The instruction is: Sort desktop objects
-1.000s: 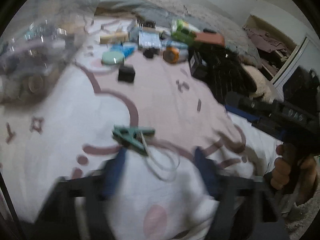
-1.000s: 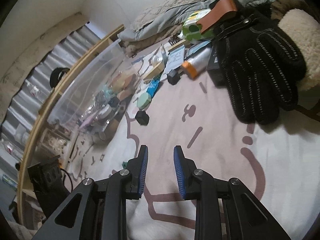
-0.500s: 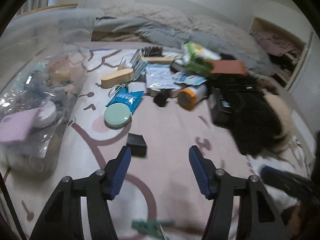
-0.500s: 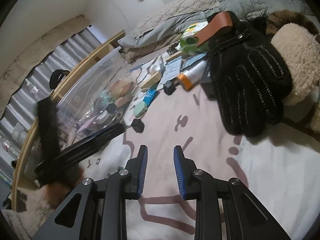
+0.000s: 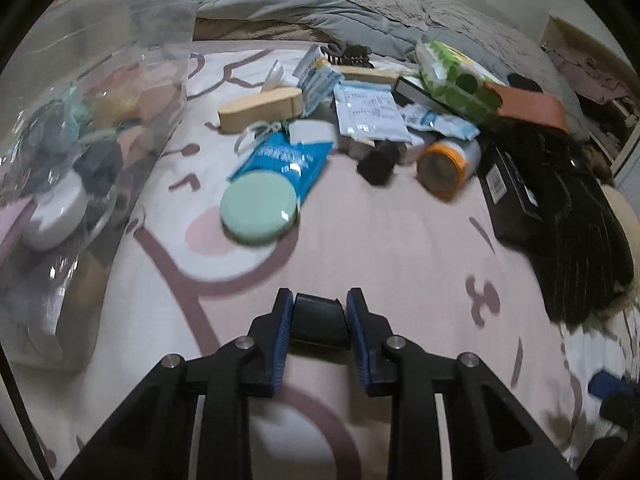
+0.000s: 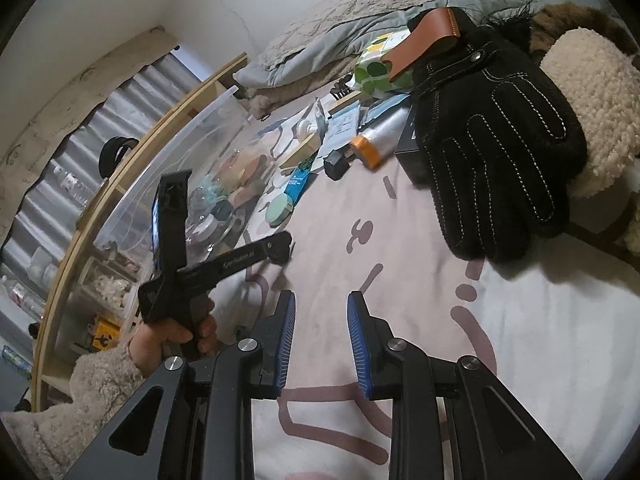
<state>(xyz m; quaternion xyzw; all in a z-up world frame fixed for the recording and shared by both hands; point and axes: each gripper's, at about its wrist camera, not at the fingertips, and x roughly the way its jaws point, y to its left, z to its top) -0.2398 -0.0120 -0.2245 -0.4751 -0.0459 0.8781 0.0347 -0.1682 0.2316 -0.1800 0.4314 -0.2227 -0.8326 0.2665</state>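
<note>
The left gripper [image 5: 320, 312] has just been closing, and its blue pads now press both sides of a small black box [image 5: 318, 320] (still resting on the pink blanket [image 5: 400, 248]). The right gripper [image 6: 321, 312] is closed down, nothing between its jaws.

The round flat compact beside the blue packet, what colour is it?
Pale mint green. The compact shows best in the left wrist view.
</note>
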